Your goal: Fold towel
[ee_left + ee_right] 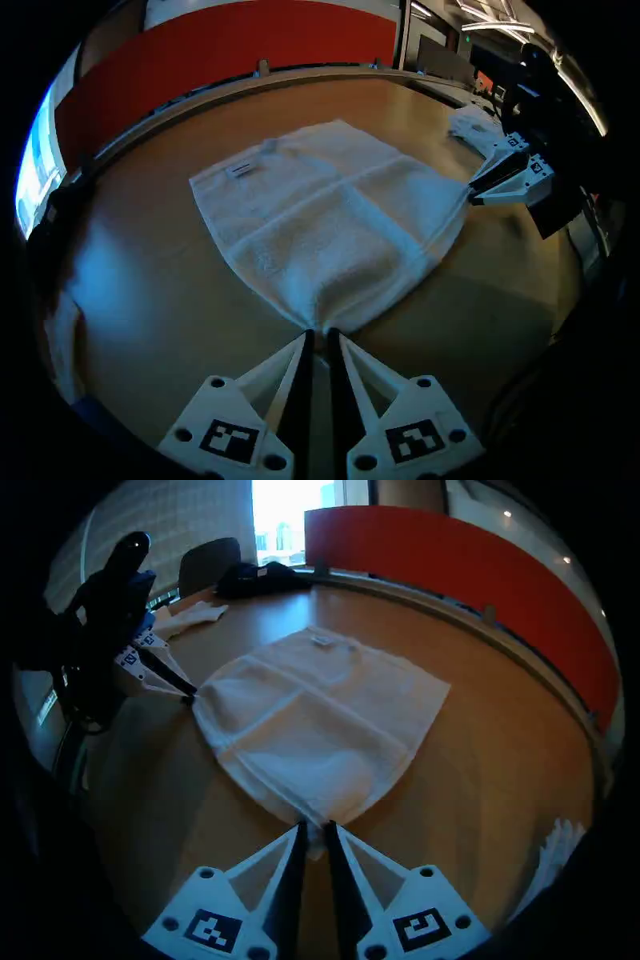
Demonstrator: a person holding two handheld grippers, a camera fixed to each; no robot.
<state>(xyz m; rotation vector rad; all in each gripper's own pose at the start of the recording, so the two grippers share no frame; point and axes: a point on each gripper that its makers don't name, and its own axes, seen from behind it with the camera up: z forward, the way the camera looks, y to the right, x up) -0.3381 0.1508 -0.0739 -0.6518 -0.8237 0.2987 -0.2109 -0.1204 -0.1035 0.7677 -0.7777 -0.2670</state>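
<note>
- Right at 6 o'clock in the left gripper view, the left tongs (320,340) are pinched almost closed. Only a sliver of gap shows, and a corner of the towel (328,224) is clamped in it.
- Same story at 6 o'clock in the right gripper view. The right tongs (314,832) are clenched on the neighbouring corner, with a tuft of white cloth caught between the tips.
- So both corners of one edge are held, and each pair of tongs sees the other: the right pair out at 2 o'clock, the left pair out at 10 o'clock.
- The towel fans out from the tongs toward 12 o'clock. It lies flat on the wooden counter (176,304), crease lines crossing it and its small tag near the far edge.
- My read is that the grip is done and the fold itself isn't. The held edge has to rise and travel over to the far edge, then any further halving.
- Farther off, another white cloth (472,124) lies on the counter at 1 o'clock in the left gripper view, and a red partition (240,56) runs behind.
</note>
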